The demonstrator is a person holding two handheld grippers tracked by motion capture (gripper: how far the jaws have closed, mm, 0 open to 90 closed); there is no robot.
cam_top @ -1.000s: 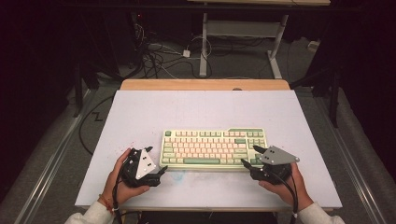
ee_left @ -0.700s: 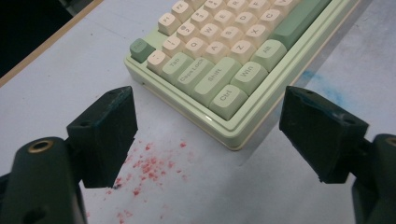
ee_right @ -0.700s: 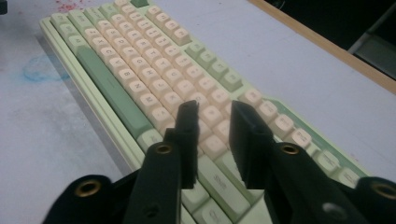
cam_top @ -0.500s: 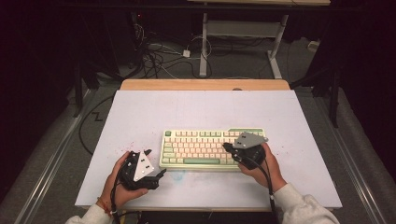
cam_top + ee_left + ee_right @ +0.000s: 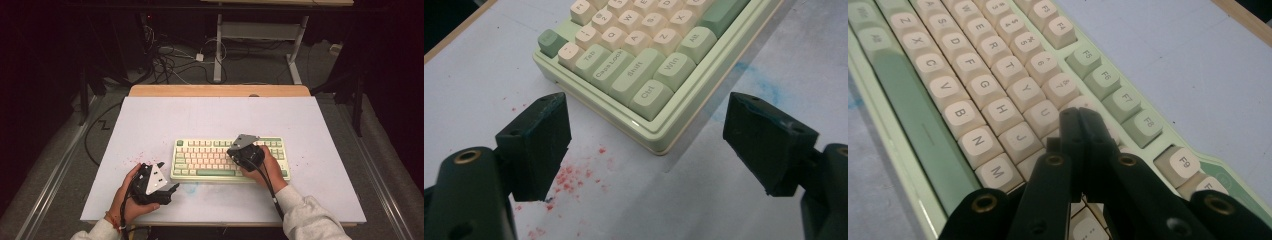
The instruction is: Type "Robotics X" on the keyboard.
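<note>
The keyboard [image 5: 230, 160], pale green with cream keys, lies flat near the front middle of the white counter [image 5: 150, 120], its long side running across; red specks [image 5: 569, 177] dot the counter by its left front corner, and a faint blue smear [image 5: 756, 87] marks the surface just in front of it.

The right claw [image 5: 234, 150] is over the keyboard's right half, pointing toward the keys; in the right gripper view the right claw [image 5: 1079, 117] is clenched, its jaws pressed together with nothing between them, having just been closing; the tips sit above the cream keys near U and J, and whether they touch a key I cannot tell.

The left claw [image 5: 172, 189] rests on the counter just off the keyboard's left front corner; in the left gripper view the left claw [image 5: 649, 145] is released, jaws wide apart, the corner with Ctrl and Shift lying ahead between them, untouched.
</note>
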